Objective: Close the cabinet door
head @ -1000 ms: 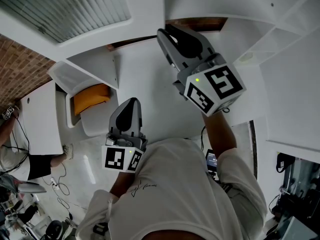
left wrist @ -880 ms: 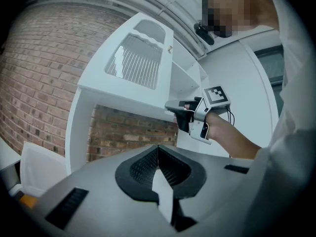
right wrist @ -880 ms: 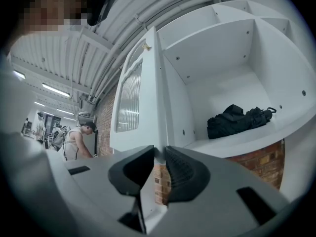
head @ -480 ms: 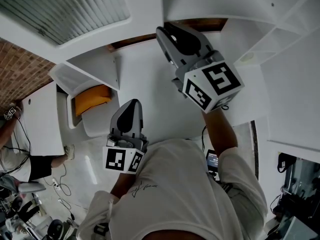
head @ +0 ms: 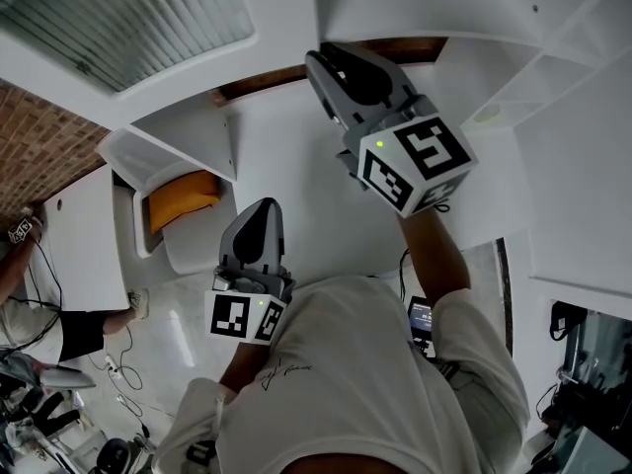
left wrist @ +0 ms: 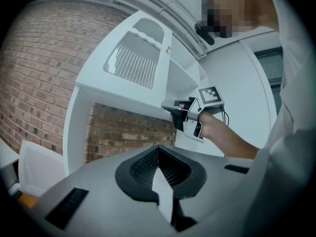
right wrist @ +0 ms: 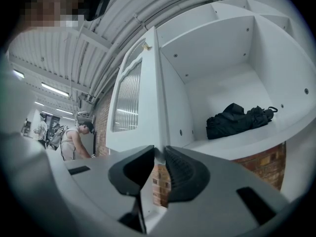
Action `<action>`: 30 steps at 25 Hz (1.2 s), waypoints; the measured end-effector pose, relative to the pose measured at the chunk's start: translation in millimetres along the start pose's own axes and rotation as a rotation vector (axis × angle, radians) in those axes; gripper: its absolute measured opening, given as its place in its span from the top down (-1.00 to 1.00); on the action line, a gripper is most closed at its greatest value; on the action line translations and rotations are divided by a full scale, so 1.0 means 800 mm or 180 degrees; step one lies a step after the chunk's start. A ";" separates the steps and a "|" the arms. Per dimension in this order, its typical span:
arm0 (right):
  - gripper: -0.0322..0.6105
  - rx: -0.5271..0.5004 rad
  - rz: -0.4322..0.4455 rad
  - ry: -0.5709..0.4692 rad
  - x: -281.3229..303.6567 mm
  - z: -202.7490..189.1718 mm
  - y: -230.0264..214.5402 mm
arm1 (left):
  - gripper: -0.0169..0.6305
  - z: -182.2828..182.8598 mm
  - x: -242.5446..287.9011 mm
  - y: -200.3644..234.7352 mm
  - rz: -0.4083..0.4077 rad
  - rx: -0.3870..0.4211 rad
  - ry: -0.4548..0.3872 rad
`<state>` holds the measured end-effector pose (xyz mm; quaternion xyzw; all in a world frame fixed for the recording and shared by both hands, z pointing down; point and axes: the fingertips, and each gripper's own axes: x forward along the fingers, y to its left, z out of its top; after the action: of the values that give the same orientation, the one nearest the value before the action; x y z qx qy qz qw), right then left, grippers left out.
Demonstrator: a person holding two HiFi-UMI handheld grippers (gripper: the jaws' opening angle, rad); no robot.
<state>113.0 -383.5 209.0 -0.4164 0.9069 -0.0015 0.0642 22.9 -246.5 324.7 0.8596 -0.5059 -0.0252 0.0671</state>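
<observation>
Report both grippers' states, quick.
Left gripper: shut, nothing between its jaws.
Right gripper: shut on the edge of the cabinet door.

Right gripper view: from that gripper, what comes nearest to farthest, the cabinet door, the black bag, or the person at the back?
1. The cabinet door, its edge between the jaws of the right gripper.
2. The black bag, on the shelf, right.
3. The person, far back, left.
</observation>
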 end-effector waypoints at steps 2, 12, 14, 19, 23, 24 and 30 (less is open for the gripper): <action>0.67 0.0002 -0.0006 0.0005 0.001 -0.001 -0.002 | 0.90 0.000 0.000 0.001 0.0004 0.0005 -0.0005; 0.67 0.0008 -0.0042 -0.0008 0.002 -0.001 -0.007 | 0.90 0.001 -0.004 -0.002 0.0034 0.0004 -0.0017; 0.67 0.0027 -0.0061 -0.0024 0.004 0.000 -0.008 | 0.90 0.001 -0.005 -0.002 0.0042 0.0005 -0.0017; 0.67 0.0068 -0.0105 -0.0068 0.007 0.000 -0.010 | 0.90 0.002 -0.011 0.000 0.0085 0.0004 -0.0012; 0.67 0.0062 -0.0163 -0.0102 0.007 0.001 -0.009 | 0.90 0.003 -0.020 0.000 0.0121 0.0000 -0.0012; 0.67 0.0059 -0.0187 -0.0118 0.007 0.001 -0.009 | 0.90 0.003 -0.023 0.000 0.0123 -0.0002 -0.0012; 0.67 0.0078 -0.0343 -0.0305 0.003 0.001 -0.004 | 0.90 0.010 -0.042 0.009 0.0131 -0.0013 -0.0042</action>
<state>113.8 -387.7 207.7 -0.4634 0.8790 0.0039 0.1124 -0.4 -221.5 317.0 0.8486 -0.5239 -0.0305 0.0661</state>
